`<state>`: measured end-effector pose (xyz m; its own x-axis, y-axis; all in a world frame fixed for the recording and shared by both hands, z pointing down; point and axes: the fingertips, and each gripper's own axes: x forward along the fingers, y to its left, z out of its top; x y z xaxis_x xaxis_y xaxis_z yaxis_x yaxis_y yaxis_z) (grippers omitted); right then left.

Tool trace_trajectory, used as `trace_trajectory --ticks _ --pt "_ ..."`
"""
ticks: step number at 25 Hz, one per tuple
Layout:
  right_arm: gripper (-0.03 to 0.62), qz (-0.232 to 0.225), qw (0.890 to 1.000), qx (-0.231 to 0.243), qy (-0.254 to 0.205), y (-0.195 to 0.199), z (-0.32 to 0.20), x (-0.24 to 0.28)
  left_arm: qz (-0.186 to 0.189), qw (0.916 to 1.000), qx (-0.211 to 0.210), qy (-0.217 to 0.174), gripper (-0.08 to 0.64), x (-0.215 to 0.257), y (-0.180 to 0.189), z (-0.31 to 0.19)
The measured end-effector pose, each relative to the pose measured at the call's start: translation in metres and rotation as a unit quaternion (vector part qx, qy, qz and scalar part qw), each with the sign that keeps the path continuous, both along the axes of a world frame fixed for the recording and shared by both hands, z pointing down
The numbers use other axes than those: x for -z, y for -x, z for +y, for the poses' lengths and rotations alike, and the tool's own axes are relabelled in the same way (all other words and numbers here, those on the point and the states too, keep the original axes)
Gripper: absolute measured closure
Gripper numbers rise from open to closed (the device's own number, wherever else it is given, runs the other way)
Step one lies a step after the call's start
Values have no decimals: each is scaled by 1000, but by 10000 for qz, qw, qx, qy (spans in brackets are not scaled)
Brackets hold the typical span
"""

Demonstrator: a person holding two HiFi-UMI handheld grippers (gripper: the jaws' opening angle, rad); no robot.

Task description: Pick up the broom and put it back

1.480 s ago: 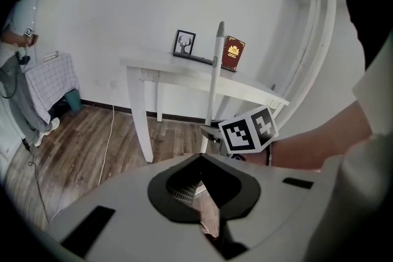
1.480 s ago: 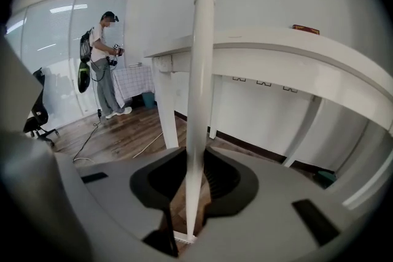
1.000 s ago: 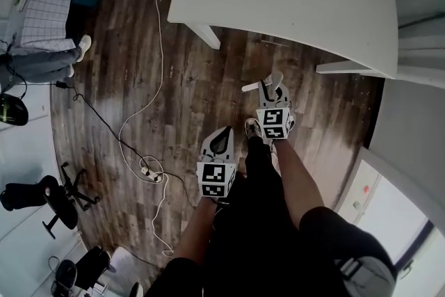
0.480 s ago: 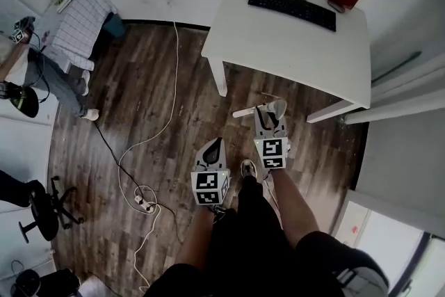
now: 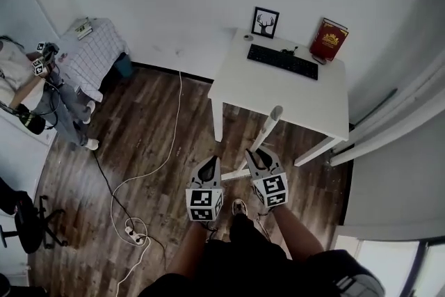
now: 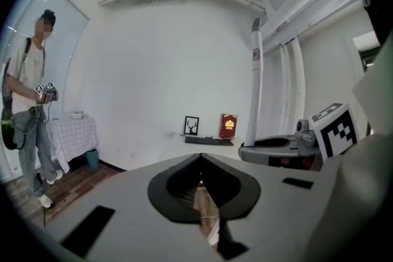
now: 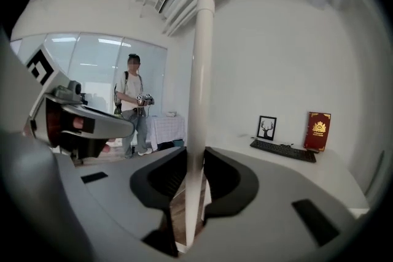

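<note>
Nearly upright broom [image 7: 199, 70], handle uppermost

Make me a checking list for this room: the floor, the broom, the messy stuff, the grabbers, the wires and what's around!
Surface: dark wooden floor.
Job's things: broom, white handle, lifted and tilted in front of the white desk.
Clutter: keyboard, framed deer picture and red book on the desk.
Grippers: right gripper shut on the broom's handle; left gripper shut, nothing in it.
Cables: white cable across the floor to a power strip.
Surroundings: another person, cloth-covered table, office chair.
</note>
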<state>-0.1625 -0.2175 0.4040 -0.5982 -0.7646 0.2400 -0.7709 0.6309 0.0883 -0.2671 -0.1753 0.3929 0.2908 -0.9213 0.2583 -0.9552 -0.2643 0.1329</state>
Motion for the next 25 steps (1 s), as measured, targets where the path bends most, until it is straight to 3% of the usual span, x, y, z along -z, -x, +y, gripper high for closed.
trace_trajectory --ticks 5,11,25 --pt "492 -273 9996 -23 22 12 35 18 -78 9993 -251 -268 560 31 -4 13" --pt "492 -441 9986 -206 -191 12 54 31 -95 9980 -491 -398 560 38 -15 22" --pt "494 -538 9958 -482 -566 13 38 60 -271 9959 -591 -622 560 53 -14 20"
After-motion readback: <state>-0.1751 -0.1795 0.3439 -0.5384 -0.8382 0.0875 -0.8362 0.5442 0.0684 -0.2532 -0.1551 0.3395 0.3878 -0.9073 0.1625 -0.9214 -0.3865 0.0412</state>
